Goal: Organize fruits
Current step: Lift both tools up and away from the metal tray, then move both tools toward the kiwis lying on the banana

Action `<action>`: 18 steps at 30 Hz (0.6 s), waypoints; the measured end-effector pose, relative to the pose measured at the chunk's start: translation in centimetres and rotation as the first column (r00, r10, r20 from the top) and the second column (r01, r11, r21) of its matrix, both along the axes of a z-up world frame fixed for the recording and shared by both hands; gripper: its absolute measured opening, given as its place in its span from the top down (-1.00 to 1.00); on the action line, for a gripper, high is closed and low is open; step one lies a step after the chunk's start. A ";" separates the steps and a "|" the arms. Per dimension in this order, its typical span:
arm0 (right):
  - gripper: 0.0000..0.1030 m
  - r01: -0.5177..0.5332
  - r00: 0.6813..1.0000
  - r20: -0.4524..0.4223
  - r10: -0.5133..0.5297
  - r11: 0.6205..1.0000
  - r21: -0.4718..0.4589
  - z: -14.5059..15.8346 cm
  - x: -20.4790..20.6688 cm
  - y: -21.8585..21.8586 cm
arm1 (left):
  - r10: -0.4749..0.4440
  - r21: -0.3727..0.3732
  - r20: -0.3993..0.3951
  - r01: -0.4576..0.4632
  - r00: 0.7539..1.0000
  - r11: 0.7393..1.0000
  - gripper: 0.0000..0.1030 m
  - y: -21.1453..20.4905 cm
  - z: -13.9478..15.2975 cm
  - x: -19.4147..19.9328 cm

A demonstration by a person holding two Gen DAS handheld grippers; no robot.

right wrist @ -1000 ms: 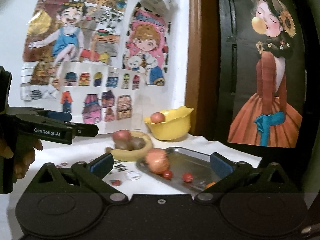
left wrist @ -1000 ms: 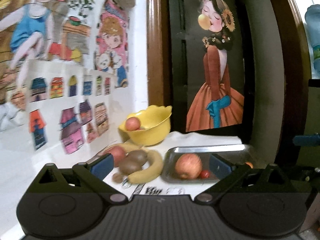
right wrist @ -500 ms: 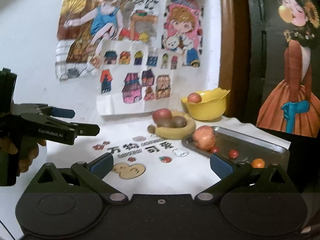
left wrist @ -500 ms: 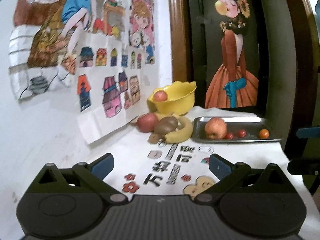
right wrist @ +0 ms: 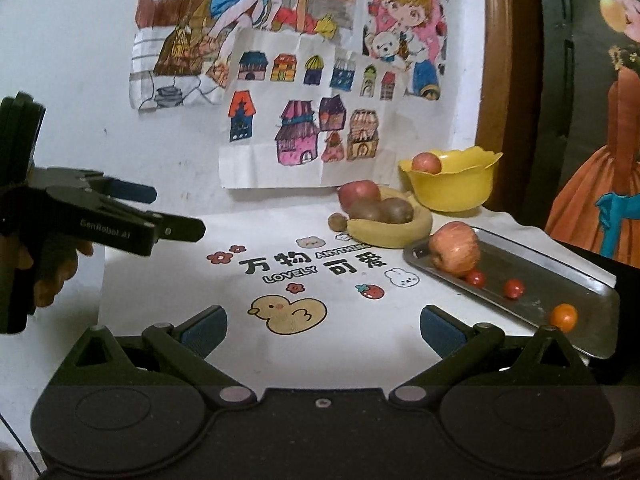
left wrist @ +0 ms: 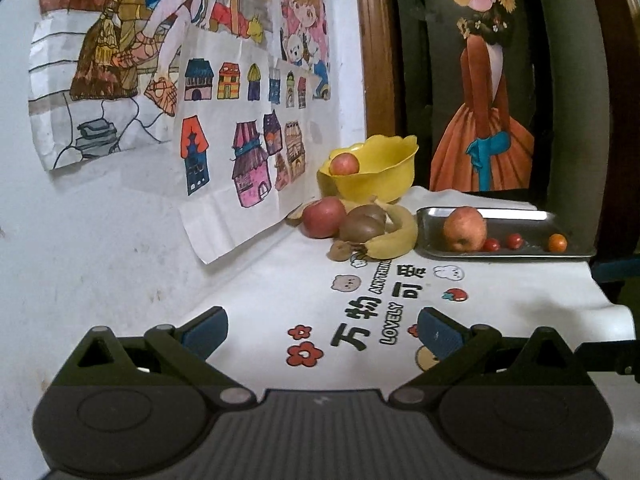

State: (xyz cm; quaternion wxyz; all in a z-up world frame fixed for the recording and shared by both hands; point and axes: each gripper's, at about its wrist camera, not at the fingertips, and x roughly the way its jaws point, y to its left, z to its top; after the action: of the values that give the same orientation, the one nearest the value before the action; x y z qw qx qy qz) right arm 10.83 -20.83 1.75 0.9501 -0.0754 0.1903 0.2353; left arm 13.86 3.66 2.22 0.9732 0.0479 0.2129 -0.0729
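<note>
A yellow bowl [left wrist: 372,176] at the back holds one red fruit [left wrist: 344,164]. In front of it lie a red apple [left wrist: 323,217], two kiwis [left wrist: 362,224] and a banana [left wrist: 394,236]. To the right, a metal tray [left wrist: 520,216] carries an apple [left wrist: 465,228], two cherry tomatoes [left wrist: 514,241] and a small orange [left wrist: 557,242]. My left gripper [left wrist: 320,334] is open and empty, well short of the fruit. My right gripper [right wrist: 322,330] is also open and empty, above the cloth, with the tray [right wrist: 560,276] to its right. The left gripper [right wrist: 176,212] shows at the left of the right wrist view.
A white cloth [right wrist: 304,276] with cartoon prints and lettering covers the table. Paper drawings [left wrist: 240,120] hang on the white wall at the left. A dark panel with a painted girl [left wrist: 484,120] stands behind the tray. A hand [right wrist: 52,276] holds the left gripper.
Both grippers have drawn back from the fruit. The bowl, fruit and tray look farther away, and more of the printed cloth shows in front. The fruit has not moved.
</note>
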 end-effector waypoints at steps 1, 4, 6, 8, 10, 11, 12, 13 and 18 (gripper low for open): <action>-0.99 -0.003 1.000 -0.003 0.003 1.000 -0.003 0.0 0.4 0.1 | 0.002 0.007 -0.003 -0.002 1.000 1.000 -0.99 0.0 0.0 0.4; -0.99 -0.008 1.000 -0.011 0.008 1.000 -0.005 -0.2 1.6 0.1 | 0.004 0.022 -0.015 -0.004 1.000 1.000 -0.99 0.0 -0.2 1.8; -0.99 -0.009 1.000 -0.014 0.009 1.000 -0.014 -0.2 2.5 0.0 | 0.003 0.023 -0.028 -0.003 1.000 1.000 -0.99 0.0 -0.4 2.9; -0.99 -0.015 1.000 -0.008 0.014 0.999 -0.034 -0.2 3.5 -0.3 | 0.003 0.020 -0.048 -0.002 0.999 1.000 -0.99 0.0 -0.5 4.2; -0.99 -0.023 1.000 0.007 0.023 0.997 -0.068 0.2 4.6 -0.7 | -0.007 0.013 -0.072 0.008 0.997 1.000 -0.99 0.0 -0.5 5.7; -0.99 -0.023 1.000 0.019 0.025 0.996 -0.089 0.5 5.2 -0.9 | -0.013 0.013 -0.082 0.014 0.997 1.000 -0.99 -0.1 -0.6 6.4; -0.99 -0.023 0.999 0.031 0.026 0.994 -0.106 0.8 5.7 -1.1 | -0.014 0.013 -0.088 0.016 0.996 1.000 -0.99 -0.2 -0.6 7.1; -0.99 -0.023 0.999 0.041 0.028 0.993 -0.119 1.1 6.2 -1.4 | -0.015 0.013 -0.091 0.017 0.996 1.000 -0.99 -0.3 -0.7 7.9; -0.99 -0.017 0.996 0.089 0.031 0.988 -0.152 2.1 8.7 -2.6 | -0.040 0.023 -0.116 0.043 0.992 0.999 -0.99 -1.3 -1.2 12.2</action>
State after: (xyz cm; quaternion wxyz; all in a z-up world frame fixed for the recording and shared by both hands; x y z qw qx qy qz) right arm 19.50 -23.38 3.85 0.9465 -0.1601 0.1631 0.2279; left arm 26.06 2.36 0.97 0.9568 0.0605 0.2688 -0.0929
